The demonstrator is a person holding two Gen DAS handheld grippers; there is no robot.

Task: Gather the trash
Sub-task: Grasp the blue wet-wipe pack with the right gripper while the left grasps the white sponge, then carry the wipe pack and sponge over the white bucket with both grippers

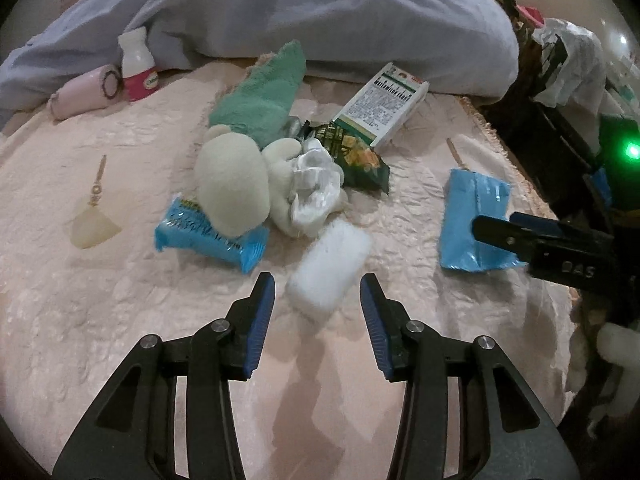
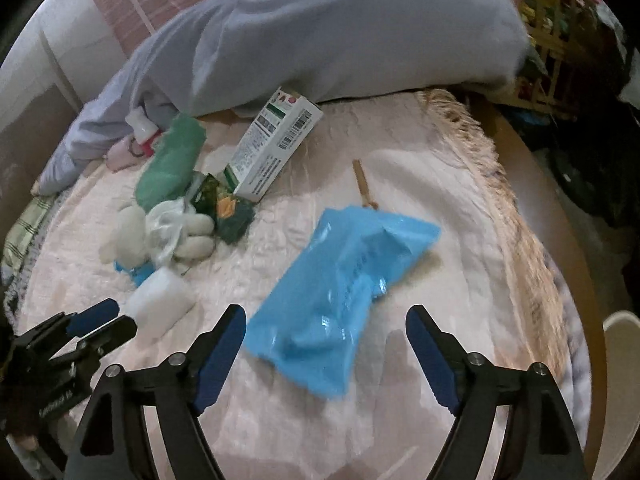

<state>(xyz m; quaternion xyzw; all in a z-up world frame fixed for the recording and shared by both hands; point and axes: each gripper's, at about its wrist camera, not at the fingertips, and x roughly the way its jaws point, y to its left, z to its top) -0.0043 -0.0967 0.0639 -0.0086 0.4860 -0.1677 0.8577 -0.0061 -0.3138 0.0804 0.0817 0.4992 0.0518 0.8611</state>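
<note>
A soft toy [image 1: 234, 192] is lying mid-frame on a snack packet [image 1: 210, 236]; a carton [image 1: 380, 106] is resting upper right of it, a foam block [image 1: 328, 270] lower right, a pouch [image 1: 472, 224] far right.

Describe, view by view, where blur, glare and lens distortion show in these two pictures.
Left wrist view: white pack smeared by motion blur, green light flaring at right, dark fisheye corners. Right wrist view: blue packet soft with glossy highlights, fringed bedspread edge bowed by the lens.
</note>
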